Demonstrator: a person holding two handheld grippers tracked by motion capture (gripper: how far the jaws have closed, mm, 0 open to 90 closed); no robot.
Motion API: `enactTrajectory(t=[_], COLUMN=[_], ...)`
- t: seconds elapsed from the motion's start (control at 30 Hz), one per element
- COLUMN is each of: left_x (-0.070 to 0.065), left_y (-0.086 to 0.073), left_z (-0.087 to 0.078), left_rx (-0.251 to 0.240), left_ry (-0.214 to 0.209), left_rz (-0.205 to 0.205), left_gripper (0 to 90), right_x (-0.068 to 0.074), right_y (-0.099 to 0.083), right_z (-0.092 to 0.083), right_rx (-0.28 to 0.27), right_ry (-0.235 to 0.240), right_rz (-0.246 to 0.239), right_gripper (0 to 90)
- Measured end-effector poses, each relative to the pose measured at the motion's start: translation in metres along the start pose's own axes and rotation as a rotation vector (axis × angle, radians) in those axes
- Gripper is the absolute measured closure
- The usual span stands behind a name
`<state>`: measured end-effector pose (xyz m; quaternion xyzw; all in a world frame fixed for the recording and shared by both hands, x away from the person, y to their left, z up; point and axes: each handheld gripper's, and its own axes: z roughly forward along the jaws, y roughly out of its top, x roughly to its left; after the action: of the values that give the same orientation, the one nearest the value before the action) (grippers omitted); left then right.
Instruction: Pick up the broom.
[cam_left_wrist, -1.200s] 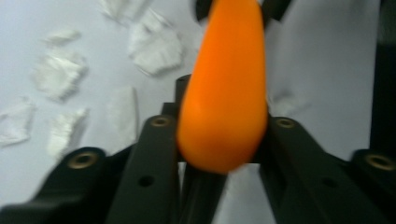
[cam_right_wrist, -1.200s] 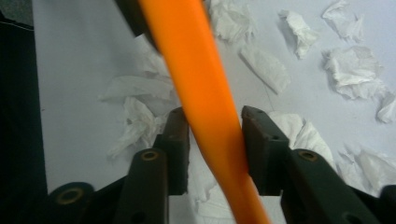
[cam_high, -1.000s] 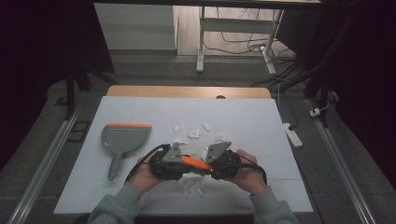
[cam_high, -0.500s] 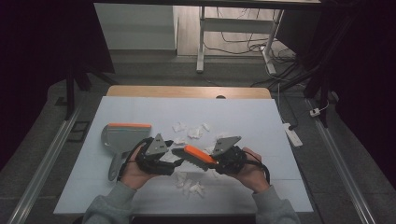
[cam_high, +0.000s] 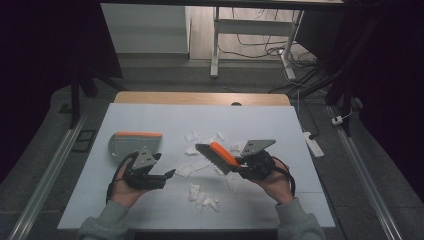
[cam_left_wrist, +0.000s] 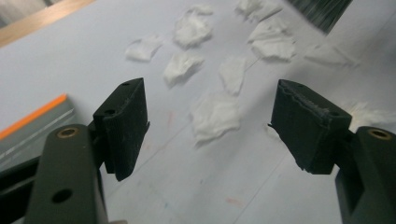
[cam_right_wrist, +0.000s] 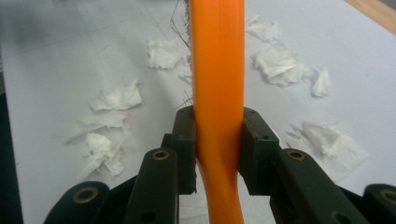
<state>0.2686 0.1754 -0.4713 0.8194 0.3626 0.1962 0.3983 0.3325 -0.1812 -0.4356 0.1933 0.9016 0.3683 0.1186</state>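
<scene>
Your right claw (cam_right_wrist: 218, 140) clamps the orange brush (cam_right_wrist: 217, 88) handle — your left claw (cam_left_wrist: 210, 126) gapes wide, holding nothing, above paper scraps (cam_left_wrist: 215, 116) on the counter (cam_high: 280, 125).

dim lab: bare worktable (cam_high: 150, 120), floor rails (cam_high: 47, 175), loose cables (cam_high: 260, 47)

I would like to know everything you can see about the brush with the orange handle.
The brush has a smooth orange handle, plastic by its look, that curves near the grip, and a head of dark bristles. The right claw is shut on the handle, one pad on each side. It is held tilted above the white table, bristles down and to the left, over torn paper scraps.
</scene>
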Motion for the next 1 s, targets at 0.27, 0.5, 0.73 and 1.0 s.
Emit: enactTrajectory(t=[0.27, 0.5, 0.73, 1.0], left_x=[0.015, 0.025, 0.032, 0.032], left_y=[-0.018, -0.032, -0.039, -0.041], left_z=[-0.015, -0.019, -0.020, -0.015], left_rx=[-0.006, 0.016, 0.026, 0.038], left_ry=[0.058, 0.075, 0.081, 0.073], left_rz=[-0.061, -0.088, -0.112, -0.120], left_gripper=[27.8, 27.8, 27.7, 27.7], right_x=[-0.006, -0.016, -0.024, -0.030], right_y=[-0.005, -0.010, -0.014, -0.017], right_z=[-0.009, -0.015, -0.021, -0.024], right_rx=[-0.012, -0.026, -0.044, -0.059], right_ry=[-0.041, -0.084, -0.123, -0.143], right_rz=[0.022, 0.071, 0.111, 0.131], right_gripper=[69.6, 69.6, 69.6, 69.6])
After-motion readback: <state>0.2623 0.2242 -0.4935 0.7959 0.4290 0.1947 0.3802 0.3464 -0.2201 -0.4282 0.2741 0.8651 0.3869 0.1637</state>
